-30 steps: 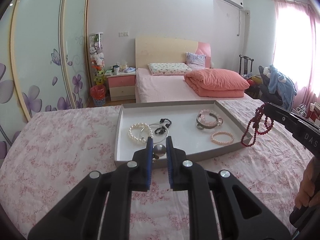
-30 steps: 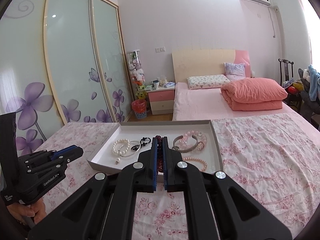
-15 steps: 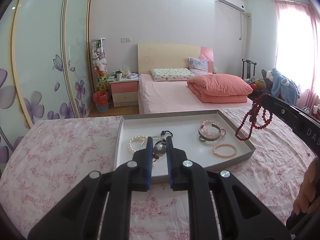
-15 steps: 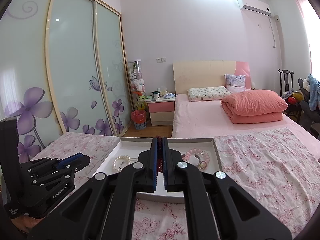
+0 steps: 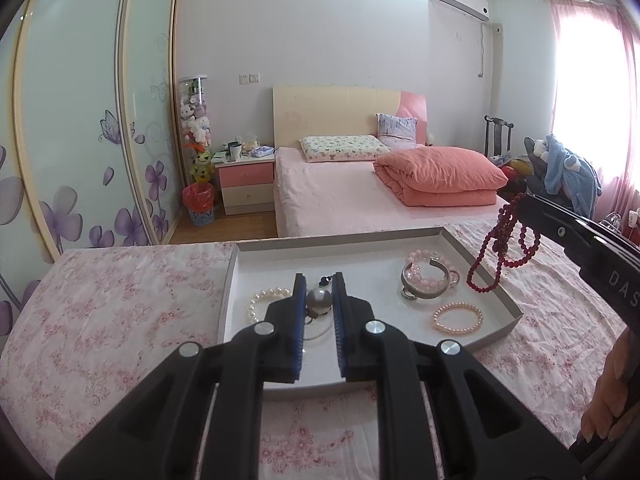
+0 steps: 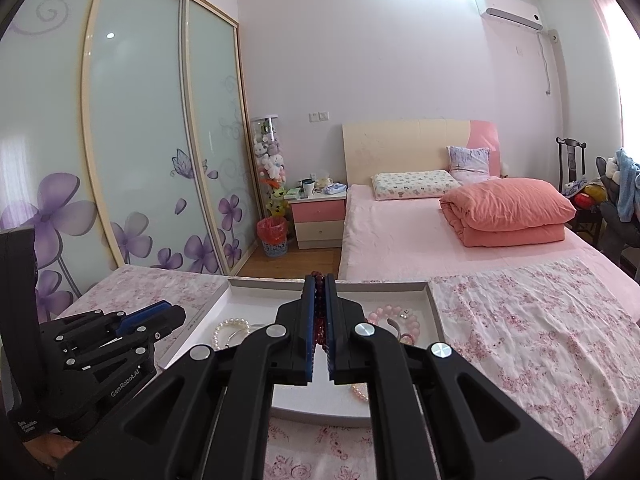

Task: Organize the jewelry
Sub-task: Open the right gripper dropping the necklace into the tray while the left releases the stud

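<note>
A shallow white tray (image 5: 440,236) lies on the floral pink cloth. In it are a white pearl bracelet (image 5: 262,296), a pink bead bracelet inside a silver bangle (image 5: 428,280) and a pink pearl bracelet (image 5: 458,318). My left gripper (image 5: 319,282) is shut on a grey pearl pendant (image 5: 319,300), held above the tray's front left; its ring and cord dangle below. My right gripper (image 6: 319,284) is shut on a dark red bead necklace (image 6: 319,308). In the left wrist view the dark red bead necklace (image 5: 500,256) hangs in loops over the tray's right rim.
The cloth-covered surface (image 6: 540,320) spreads to the right of the tray. Behind it stands a bed (image 5: 360,200) with a folded salmon quilt (image 5: 440,176). Sliding wardrobe doors (image 6: 140,140) line the left wall. A hand (image 5: 612,400) grips the right tool's handle.
Both grippers have moved forward over the tray with their pieces still clamped. The tray sits lower and nearer in both views. The red necklace now hangs over the right rim.
</note>
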`<state>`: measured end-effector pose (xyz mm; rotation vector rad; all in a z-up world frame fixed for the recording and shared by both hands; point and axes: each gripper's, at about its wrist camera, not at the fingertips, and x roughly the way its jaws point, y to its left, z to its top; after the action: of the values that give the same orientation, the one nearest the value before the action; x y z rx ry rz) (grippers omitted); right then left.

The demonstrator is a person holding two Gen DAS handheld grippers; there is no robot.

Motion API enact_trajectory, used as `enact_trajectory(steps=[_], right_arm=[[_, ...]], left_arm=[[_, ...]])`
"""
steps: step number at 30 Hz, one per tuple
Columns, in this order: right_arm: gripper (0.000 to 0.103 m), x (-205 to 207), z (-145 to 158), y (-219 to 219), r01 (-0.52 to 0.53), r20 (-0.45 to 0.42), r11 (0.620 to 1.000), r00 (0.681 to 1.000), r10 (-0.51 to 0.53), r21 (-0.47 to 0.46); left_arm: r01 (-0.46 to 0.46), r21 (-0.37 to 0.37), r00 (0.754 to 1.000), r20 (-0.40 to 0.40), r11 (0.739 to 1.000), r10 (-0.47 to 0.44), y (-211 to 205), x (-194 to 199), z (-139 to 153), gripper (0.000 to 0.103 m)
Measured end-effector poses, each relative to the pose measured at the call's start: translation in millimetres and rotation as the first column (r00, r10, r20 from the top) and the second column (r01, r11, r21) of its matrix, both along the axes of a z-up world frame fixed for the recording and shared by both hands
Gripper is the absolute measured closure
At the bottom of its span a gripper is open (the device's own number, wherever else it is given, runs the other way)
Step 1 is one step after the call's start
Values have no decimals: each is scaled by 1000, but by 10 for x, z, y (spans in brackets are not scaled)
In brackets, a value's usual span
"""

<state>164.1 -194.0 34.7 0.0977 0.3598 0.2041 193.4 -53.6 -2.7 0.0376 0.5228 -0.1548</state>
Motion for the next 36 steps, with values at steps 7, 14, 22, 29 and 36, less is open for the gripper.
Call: enact_trajectory(steps=[7,14,22,29,36], right_arm=[[97,259,-74,0,4,-29,1000,1000,-4,8],[97,635,-321,-27,2,-138,999,990,5,50],[64,765,-477,-137,31,-212,997,977,-15,72],[64,735,-504,-213,58,-208,997,977,-45,57],[64,644,-483,-240,67,-204,997,977,-57,46]], left_arm=[[1,-1,1000,-8,1000,-1,-32,259,-74,89],[14,-8,998,-54,1000,-14,-85,555,-253,89],[25,3,996,-89,1000,-25,-144,748,-433,89],[35,21,992,-118,999,-32,-225,893,-550,88],[12,-31,992,-124,999,-16,-68,908,-499,67]])
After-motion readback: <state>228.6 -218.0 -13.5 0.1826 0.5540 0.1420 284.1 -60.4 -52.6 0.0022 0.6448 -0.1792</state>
